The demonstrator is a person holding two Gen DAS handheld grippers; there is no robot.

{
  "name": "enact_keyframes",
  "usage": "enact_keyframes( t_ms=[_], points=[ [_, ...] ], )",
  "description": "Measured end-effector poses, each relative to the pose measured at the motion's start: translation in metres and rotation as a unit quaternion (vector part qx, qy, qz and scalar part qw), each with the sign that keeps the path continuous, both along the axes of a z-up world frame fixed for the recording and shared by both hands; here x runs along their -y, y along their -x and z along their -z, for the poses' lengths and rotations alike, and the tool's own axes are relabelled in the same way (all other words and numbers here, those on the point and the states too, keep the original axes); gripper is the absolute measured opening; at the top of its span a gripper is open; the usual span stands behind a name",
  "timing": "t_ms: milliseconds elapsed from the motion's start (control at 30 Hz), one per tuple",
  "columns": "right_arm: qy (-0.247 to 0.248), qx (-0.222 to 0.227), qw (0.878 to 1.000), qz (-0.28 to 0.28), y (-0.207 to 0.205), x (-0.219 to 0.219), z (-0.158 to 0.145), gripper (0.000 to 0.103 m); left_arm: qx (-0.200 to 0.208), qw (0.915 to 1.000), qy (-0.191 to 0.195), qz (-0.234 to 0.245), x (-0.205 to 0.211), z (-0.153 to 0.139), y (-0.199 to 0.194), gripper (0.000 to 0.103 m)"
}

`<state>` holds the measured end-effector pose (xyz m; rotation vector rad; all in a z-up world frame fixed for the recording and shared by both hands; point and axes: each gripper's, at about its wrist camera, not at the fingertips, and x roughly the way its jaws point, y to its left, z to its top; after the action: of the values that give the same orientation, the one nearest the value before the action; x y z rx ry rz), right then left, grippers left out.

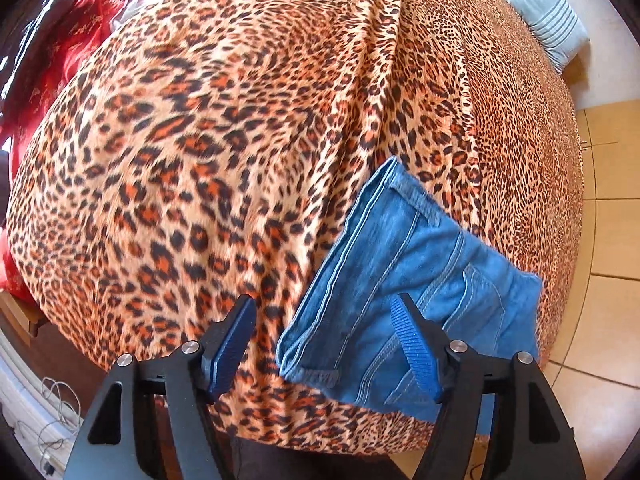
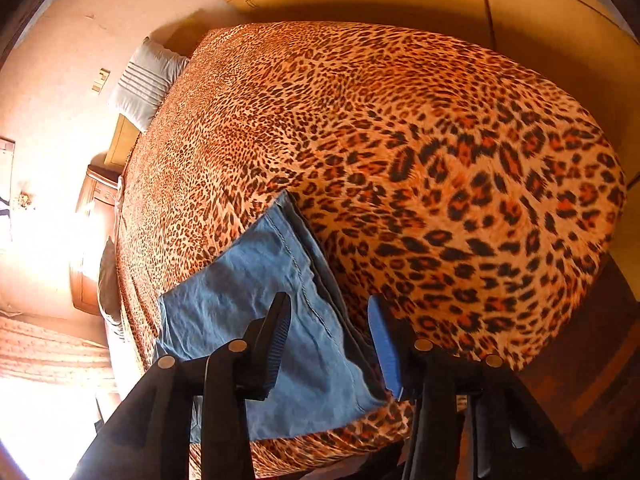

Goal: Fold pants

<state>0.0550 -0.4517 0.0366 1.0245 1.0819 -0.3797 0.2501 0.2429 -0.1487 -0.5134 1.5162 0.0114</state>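
Bed under leopard-print blanket (image 1: 224,128), striped pillow (image 1: 550,16) at its far end, tiled floor (image 1: 608,240) beside; folded jeans (image 1: 404,280) near the edge; left gripper (image 1: 324,312) and right gripper (image 2: 330,312) spread wide, empty; jeans partly hidden by fingers.

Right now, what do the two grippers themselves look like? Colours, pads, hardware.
Both match: the left gripper and right gripper have matte black angular linkage arms with triangular cutouts, round silver pivot pins, and blue ribbed pads on the fingers. No cables, markings or sleeves visible.
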Motion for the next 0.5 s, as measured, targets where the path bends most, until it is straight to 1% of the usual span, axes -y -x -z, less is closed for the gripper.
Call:
enact_keyframes(
  t_ms=[67,133,167,233,333,433,500],
  points=[
    [-0.002,0.004,1.000,-0.021,-0.021,-0.001,0.007,0.043,-0.011,0.9999,-0.005,0.010,0.013,0.008,-0.024,0.071],
    [-0.011,0.002,0.999,-0.036,-0.046,-0.002,0.015,0.043,-0.032,0.9994,0.001,0.015,0.024,0.021,-0.045,0.071],
    [-0.010,-0.001,0.999,-0.043,-0.058,-0.003,0.020,0.043,-0.042,0.9990,0.005,0.017,0.027,0.031,-0.057,0.071],
    [-0.004,-0.014,0.998,-0.060,-0.079,-0.006,0.028,0.043,-0.056,0.9983,0.003,0.019,0.030,0.038,-0.071,0.071],
    [0.010,-0.025,0.996,-0.080,-0.104,-0.008,0.036,0.043,-0.068,0.9975,0.007,0.019,0.034,0.042,-0.084,0.071],
    [0.036,-0.047,0.993,-0.103,-0.124,-0.010,0.045,0.043,-0.076,0.9970,0.008,0.013,0.032,0.049,-0.090,0.076],
    [0.037,-0.057,0.991,-0.115,-0.132,-0.013,0.053,0.043,-0.083,0.9965,0.011,0.008,0.036,0.058,-0.093,0.076]
  ],
)
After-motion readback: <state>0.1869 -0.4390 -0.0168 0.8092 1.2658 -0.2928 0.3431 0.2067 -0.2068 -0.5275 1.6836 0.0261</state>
